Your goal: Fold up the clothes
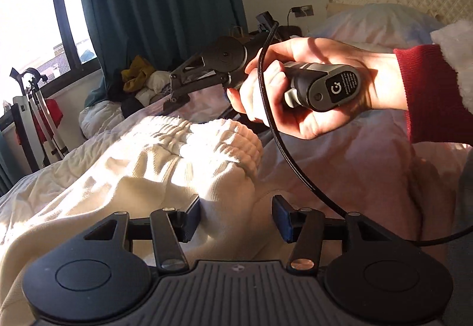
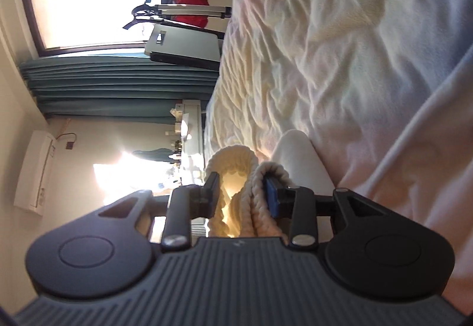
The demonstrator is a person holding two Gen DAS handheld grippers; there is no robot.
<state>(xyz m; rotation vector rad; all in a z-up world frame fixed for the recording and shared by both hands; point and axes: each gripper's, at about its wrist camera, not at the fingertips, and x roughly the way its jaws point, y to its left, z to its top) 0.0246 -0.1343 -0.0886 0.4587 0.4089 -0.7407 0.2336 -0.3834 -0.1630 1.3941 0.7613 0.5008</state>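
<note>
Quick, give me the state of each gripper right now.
Left gripper: open, holding nothing, above the cream knitted garment.
Right gripper: part-open; ribbed cream waistband between its fingers, a clamp cannot be told.

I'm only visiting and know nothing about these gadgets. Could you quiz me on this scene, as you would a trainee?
1. True or false: the left gripper is clamped on the cream garment.
2. Which part of that garment sits between the right gripper's fingers? A) a sleeve cuff B) the gathered ribbed waistband C) a hood
3. Fill in: the hand holding the right gripper wears a ___ knitted cuff.

Key: 1 false, its fingers stand apart above the cloth. 2 B. 3 red.
</note>
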